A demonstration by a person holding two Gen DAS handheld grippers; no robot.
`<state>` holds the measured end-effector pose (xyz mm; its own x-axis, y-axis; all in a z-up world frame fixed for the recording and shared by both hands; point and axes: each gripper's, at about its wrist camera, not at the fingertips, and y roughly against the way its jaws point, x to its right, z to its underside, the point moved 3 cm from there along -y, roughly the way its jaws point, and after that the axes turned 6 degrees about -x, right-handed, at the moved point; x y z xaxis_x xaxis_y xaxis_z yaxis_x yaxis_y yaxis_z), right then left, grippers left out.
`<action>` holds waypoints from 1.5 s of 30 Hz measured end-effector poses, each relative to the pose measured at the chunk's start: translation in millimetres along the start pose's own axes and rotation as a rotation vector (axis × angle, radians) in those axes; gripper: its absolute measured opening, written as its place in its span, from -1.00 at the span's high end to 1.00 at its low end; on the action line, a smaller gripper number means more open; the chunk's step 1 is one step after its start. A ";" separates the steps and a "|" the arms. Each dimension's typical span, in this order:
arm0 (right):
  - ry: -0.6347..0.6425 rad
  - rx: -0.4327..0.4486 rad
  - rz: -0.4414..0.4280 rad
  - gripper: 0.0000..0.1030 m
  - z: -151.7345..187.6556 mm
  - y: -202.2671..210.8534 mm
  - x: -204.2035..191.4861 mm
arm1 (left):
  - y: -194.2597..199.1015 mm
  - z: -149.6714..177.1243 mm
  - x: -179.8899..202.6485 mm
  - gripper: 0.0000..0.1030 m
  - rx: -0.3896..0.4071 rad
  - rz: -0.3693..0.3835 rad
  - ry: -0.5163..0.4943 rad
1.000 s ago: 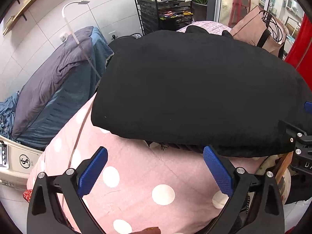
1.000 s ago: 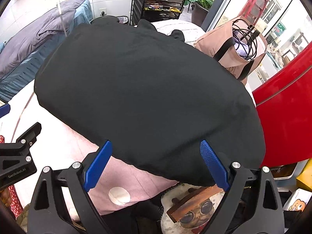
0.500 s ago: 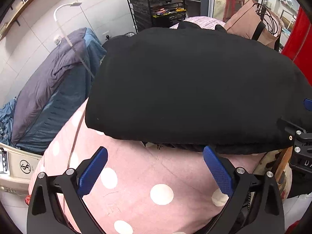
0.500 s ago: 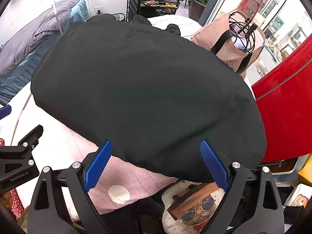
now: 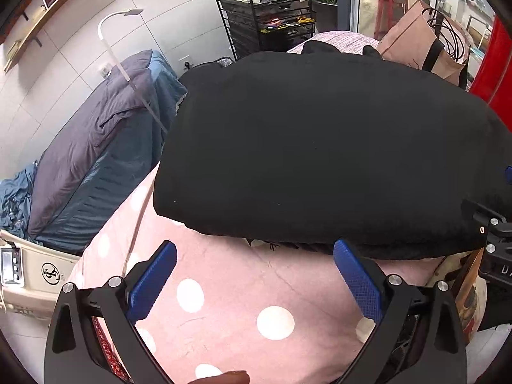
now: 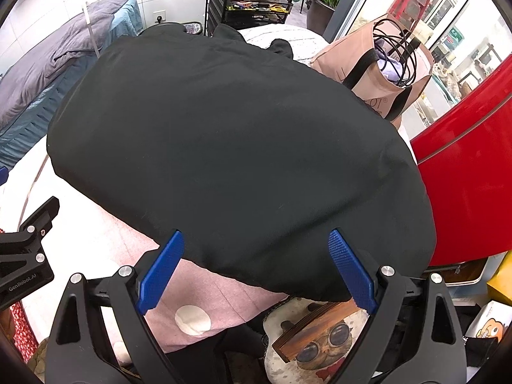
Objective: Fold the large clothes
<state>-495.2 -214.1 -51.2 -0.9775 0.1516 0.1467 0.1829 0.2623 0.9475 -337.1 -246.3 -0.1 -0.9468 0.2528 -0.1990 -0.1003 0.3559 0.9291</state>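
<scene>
Garment (image 5: 320,147): a black garment lay folded into a broad, smooth slab on the pink cover, its near edge rounded and thick; it filled most of both views (image 6: 236,147).
Cover (image 5: 256,291): pink with white dots, spread under the garment; bare in front of the garment's near edge.
Left gripper (image 5: 256,275): jaws spread wide, nothing between them; blue pads (image 5: 153,278) hung over the bare cover, just short of the garment's near edge, not touching it.
Right gripper (image 6: 256,265): jaws spread wide, holding nothing; the blue pads (image 6: 163,268) sat at the garment's near edge, and whether they touched the cloth could not be told.
Grippers to each other: each showed at the side of the other's view, the right one at the right edge (image 5: 492,243) of the left camera, the left one at the left edge (image 6: 25,256) of the right camera.
Bag (image 6: 377,73): tan tote with black straps and cables inside, beyond the garment's far right corner.
Bedding (image 5: 96,160): grey and blue, heaped to the left of the cover.
Rack (image 5: 272,22): black, with bottles on top, by the far wall.
Red panel (image 6: 470,172): right of the garment.
</scene>
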 end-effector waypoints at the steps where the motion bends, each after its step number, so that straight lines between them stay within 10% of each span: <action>1: 0.000 0.001 -0.001 -0.76 0.3 0.0 0.2 | -0.1 0.3 0.4 -0.87 0.000 -0.002 -0.003; 45: 0.003 0.003 0.003 -0.76 1.4 -0.9 -1.7 | 0.3 5.9 0.3 -0.88 -0.007 -0.008 -0.014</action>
<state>-493.5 -213.3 -52.8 -0.9773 0.1492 0.1504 0.1861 0.2648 0.9462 -335.6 -240.8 -1.7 -0.9417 0.2622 -0.2107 -0.1102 0.3515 0.9297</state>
